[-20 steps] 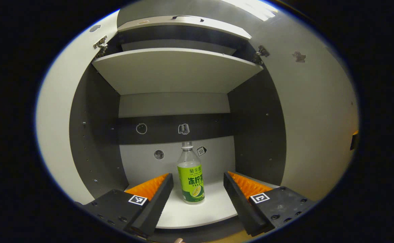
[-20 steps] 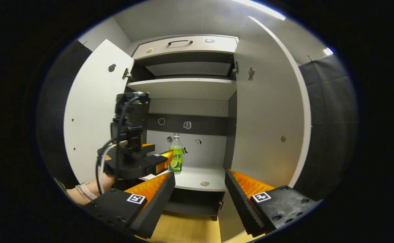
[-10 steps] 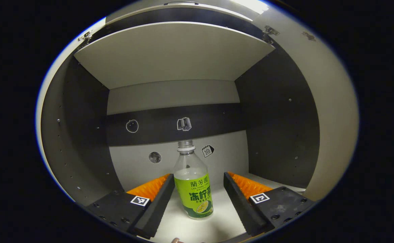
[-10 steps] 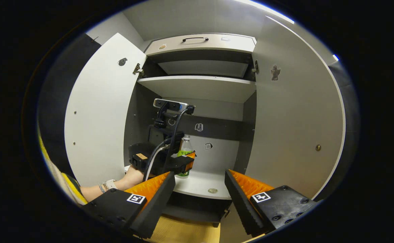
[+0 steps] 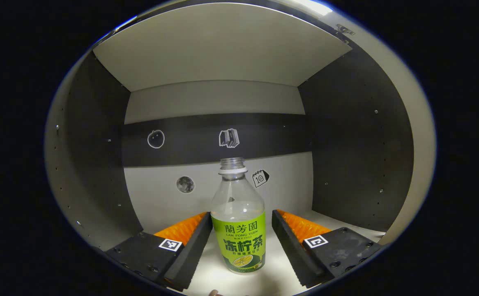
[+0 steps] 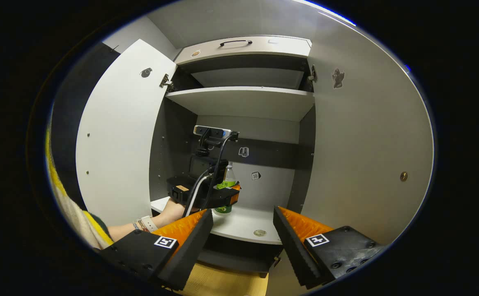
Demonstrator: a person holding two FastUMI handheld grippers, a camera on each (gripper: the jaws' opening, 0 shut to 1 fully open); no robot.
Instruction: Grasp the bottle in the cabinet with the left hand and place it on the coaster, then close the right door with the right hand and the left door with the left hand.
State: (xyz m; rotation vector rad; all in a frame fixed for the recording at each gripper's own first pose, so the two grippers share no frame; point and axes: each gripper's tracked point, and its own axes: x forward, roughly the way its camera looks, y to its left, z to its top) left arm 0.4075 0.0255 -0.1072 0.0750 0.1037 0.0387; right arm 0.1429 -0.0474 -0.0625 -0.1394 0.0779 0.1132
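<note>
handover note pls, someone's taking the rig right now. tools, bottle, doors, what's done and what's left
Left tool: open, inside the cabinet, fingers either side of the bottle, not yet closed on it.
Right tool: open, empty, held in front of the cabinet.
Bottle stands upright on the lower shelf, uncapped.
Left door and right door are both open.
Coaster: possibly the small disc at the shelf front, too small to tell.
Done: approach only.
Left: grasp, place on coaster, close right door, then left door.

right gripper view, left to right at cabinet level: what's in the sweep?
Open left door → left gripper, at the bottle → coaster on the shelf → open right door.
</note>
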